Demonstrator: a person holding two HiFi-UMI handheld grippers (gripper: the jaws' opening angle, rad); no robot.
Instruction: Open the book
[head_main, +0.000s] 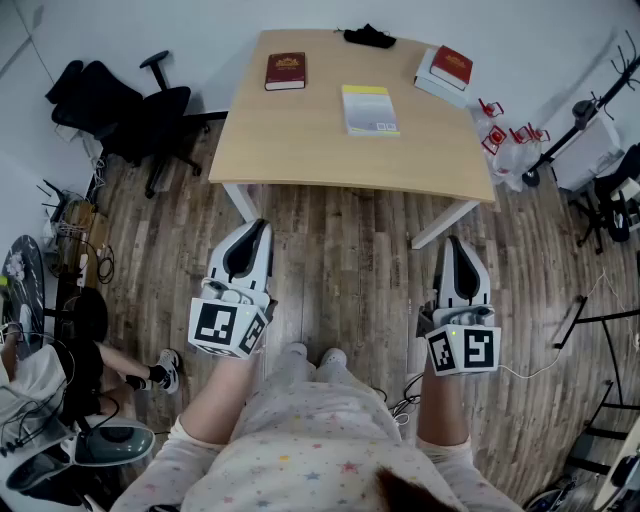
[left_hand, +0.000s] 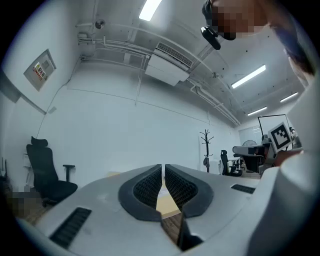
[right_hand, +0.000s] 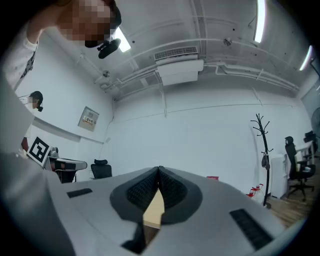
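Observation:
A yellow-covered book (head_main: 369, 109) lies closed in the middle of the wooden table (head_main: 300, 150). A dark red book (head_main: 286, 71) lies closed at the table's far left. Another red book (head_main: 452, 66) rests on a white stack at the far right. My left gripper (head_main: 258, 229) and right gripper (head_main: 455, 243) hang over the floor in front of the table, well short of the books. Both are shut with nothing held. In the left gripper view the left gripper's tips (left_hand: 163, 167) meet; in the right gripper view the right gripper's tips (right_hand: 159, 170) also touch.
A black cloth-like item (head_main: 369, 37) lies at the table's back edge. A black office chair (head_main: 120, 110) stands to the left of the table. Red clutter and a bag (head_main: 506, 140) sit at the right. A coat stand (right_hand: 262, 150) and more chairs stand by the wall.

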